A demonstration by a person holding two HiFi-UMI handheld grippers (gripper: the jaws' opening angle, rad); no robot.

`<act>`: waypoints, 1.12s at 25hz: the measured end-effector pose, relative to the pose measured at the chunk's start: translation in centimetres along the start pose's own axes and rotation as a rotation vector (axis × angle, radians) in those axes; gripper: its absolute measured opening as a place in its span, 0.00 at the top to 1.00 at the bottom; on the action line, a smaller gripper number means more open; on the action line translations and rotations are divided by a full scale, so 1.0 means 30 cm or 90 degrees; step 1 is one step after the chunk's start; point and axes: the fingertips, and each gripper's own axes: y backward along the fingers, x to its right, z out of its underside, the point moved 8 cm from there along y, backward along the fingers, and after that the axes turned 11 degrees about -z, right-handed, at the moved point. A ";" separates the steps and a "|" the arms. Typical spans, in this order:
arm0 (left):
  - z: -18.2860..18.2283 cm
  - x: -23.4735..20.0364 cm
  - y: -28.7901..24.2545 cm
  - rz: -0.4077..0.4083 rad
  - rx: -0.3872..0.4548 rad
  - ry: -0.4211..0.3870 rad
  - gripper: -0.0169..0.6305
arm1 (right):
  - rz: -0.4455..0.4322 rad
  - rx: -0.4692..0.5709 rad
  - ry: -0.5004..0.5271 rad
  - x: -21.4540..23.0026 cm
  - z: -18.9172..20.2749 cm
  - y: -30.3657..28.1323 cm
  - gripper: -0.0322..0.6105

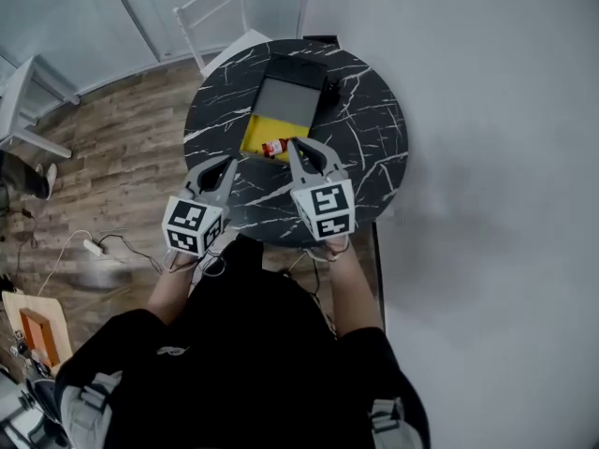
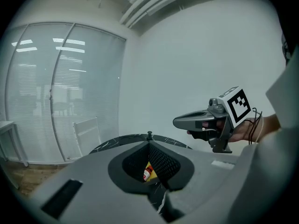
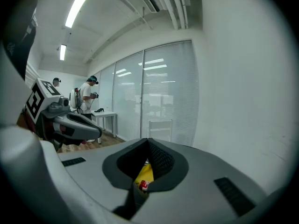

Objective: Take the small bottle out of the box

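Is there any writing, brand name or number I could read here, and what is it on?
No words or numbers can be read anywhere.
small bottle in the yellow-lined box: red and white label, print too small to read.
left marker cube and right marker cube: black-and-white square patterns only, no letters.

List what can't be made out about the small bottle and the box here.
Label on the small bottle: too small in the head view; each gripper view shows only a sliver past that gripper's shut jaws.
Other contents of the box: the right gripper covers its near corner in the head view.
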 end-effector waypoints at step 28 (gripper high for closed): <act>0.344 -0.241 -0.507 0.180 -0.252 0.067 0.98 | -0.076 -0.352 -0.075 0.127 0.375 -0.415 0.95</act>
